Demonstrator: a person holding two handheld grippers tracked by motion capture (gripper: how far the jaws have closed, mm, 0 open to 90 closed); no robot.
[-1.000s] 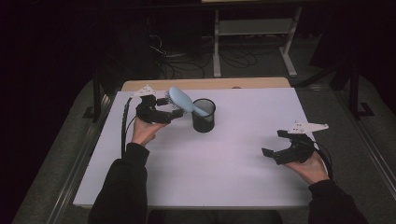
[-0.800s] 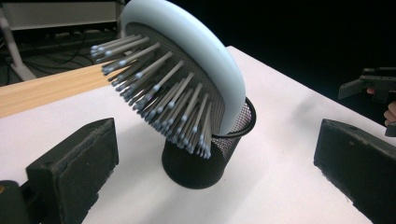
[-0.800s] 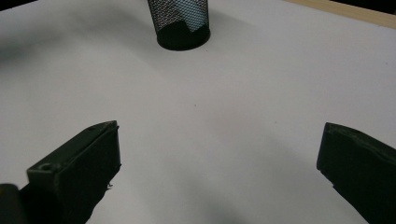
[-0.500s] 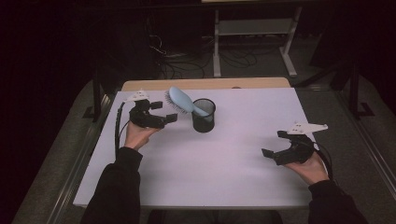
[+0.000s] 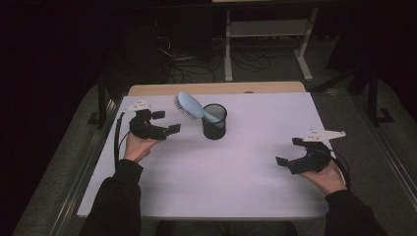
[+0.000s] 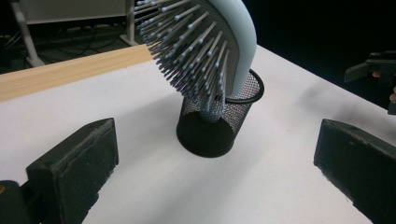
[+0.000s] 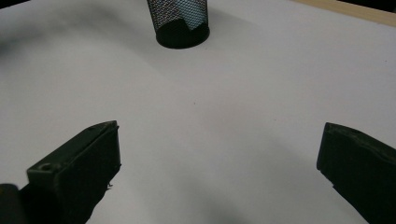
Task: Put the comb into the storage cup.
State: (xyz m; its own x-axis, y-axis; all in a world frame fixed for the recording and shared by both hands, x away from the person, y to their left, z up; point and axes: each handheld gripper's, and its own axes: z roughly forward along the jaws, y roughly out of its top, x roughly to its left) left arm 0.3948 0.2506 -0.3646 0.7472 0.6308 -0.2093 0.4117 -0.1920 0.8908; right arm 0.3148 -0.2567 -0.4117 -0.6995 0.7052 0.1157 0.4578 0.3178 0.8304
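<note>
Hairbrush (image 5: 191, 106) handle-down in mesh cup (image 5: 215, 122), seemingly leaning; left gripper (image 5: 167, 123) and right gripper (image 5: 286, 151) both wide, empty

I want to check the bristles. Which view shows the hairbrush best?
The left gripper view: the hairbrush is close, bristles sharp, its handle down in the mesh cup. The high view shows the whole brush small, leaning left. The right gripper view gives just a pale strip through the mesh.
</note>
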